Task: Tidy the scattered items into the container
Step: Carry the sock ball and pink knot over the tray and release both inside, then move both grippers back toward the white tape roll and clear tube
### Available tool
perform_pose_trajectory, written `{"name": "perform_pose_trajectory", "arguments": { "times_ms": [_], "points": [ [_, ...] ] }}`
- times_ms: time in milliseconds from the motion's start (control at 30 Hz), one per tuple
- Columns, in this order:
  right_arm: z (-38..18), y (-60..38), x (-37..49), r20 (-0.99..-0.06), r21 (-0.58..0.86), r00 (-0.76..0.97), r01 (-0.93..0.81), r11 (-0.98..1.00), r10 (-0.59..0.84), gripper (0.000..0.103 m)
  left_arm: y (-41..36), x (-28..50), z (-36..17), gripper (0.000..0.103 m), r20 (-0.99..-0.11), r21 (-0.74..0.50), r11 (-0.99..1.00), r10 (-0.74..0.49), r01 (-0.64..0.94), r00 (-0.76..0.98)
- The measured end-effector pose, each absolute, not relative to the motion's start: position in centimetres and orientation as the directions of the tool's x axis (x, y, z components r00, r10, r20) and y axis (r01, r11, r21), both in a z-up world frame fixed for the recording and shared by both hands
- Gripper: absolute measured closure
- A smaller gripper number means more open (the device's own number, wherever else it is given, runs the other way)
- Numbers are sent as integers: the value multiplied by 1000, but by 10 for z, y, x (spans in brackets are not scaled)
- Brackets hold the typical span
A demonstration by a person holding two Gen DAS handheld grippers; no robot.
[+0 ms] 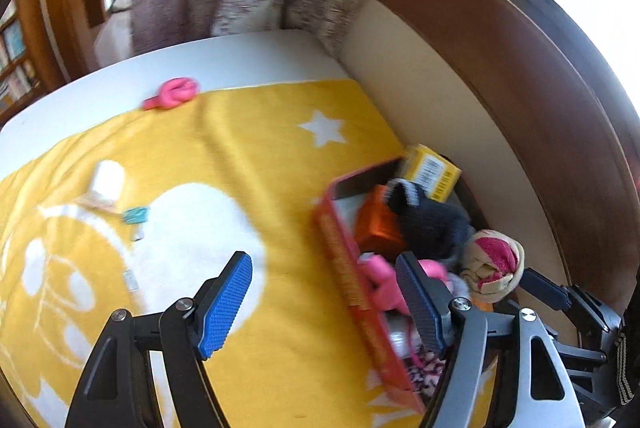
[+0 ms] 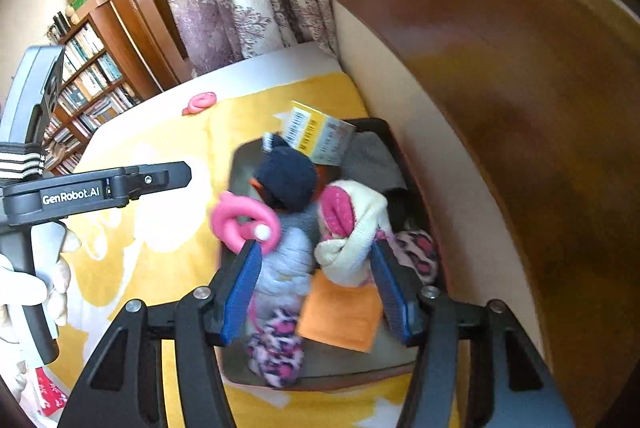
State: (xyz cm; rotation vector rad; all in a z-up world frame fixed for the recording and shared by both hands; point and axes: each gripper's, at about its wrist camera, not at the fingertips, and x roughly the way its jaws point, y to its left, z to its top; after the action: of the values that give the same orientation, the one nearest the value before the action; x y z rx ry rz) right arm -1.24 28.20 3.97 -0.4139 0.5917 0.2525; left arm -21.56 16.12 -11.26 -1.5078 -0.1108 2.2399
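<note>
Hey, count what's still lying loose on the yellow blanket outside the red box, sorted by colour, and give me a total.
Pink: 1, the coiled pink rubbery toy at the blanket's far edge.
White: 1, the small white box.
Teal: 1, the little teal clip.
Too small or blurred to name: 2 pale bits near the clip.
Total: 5.
</note>
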Motion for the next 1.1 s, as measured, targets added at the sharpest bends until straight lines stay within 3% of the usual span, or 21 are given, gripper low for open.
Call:
{"name": "perform_pose_trajectory", "arguments": {
  "times_ms": [567,1100],
  "points": [
    [7,397,-10,-626,-288,756,-452,844,191,42,-6,-235,-128,27,-886,-275,-960,273,-49,-376],
    [-41,465,17,-713,-230,679,-461,857,174,42,-63,-253,-158,27,-906,-264,-964,258,-28,-335]
  ]
}}
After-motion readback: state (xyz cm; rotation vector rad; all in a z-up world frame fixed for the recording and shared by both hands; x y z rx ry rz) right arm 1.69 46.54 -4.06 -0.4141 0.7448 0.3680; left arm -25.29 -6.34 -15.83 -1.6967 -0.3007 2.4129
